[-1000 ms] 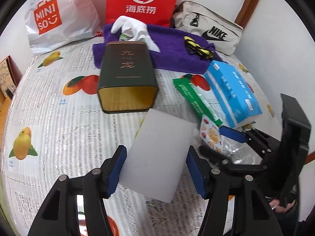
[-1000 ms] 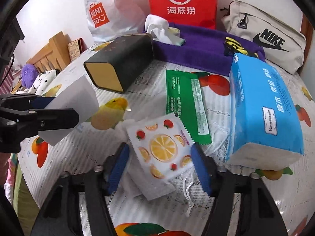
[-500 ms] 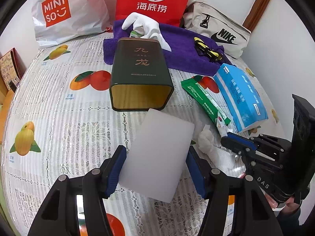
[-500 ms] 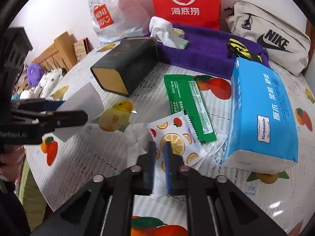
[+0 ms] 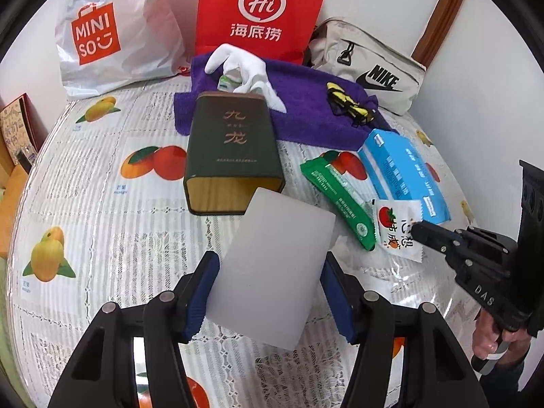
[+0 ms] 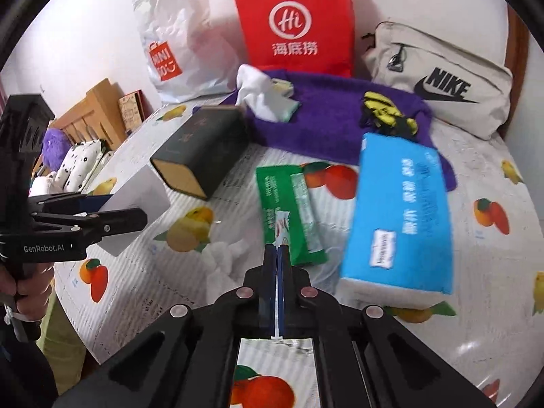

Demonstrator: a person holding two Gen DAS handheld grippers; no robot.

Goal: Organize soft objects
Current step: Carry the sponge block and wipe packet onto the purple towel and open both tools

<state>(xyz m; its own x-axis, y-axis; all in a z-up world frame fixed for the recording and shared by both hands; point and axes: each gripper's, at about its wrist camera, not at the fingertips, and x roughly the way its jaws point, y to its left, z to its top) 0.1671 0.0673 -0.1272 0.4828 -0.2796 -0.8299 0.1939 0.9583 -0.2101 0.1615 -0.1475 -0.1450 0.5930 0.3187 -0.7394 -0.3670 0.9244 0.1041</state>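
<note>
The left gripper (image 5: 270, 284) is clamping a flat, pale grey rectangular sponge pad (image 5: 277, 265) between its blue-padded fingers (image 5: 200, 289), holding it tilted just above the fruit-printed tablecloth (image 5: 102, 210), near the open gold-lined mouth of a dark green rectangular tin (image 5: 231, 149) that is lying on its side.

The right gripper (image 6: 277, 248) is pinching a thin white sachet printed with fruit (image 5: 396, 226) edge-on, its fingers nearly touching with only the sachet between them. In the left wrist view the sachet is hanging lifted off the cloth, in front of the near end of a long green foil packet (image 5: 340, 199) and just left of a bright blue soft tissue pack (image 5: 404, 173). A crumpled white tissue (image 6: 226, 255) is lying on the cloth near the right gripper's left side.

Farther back, a purple towel (image 5: 306, 108) is spreading across the table, carrying a white cloth glove (image 5: 243, 66) at its left and a black-and-yellow item (image 5: 348, 107) at its right. Behind it a white MINISO plastic bag (image 5: 108, 34), a red paper bag with a Hi logo (image 5: 260, 10) and a beige Nike pouch (image 5: 370, 68) are leaning against the wall.
</note>
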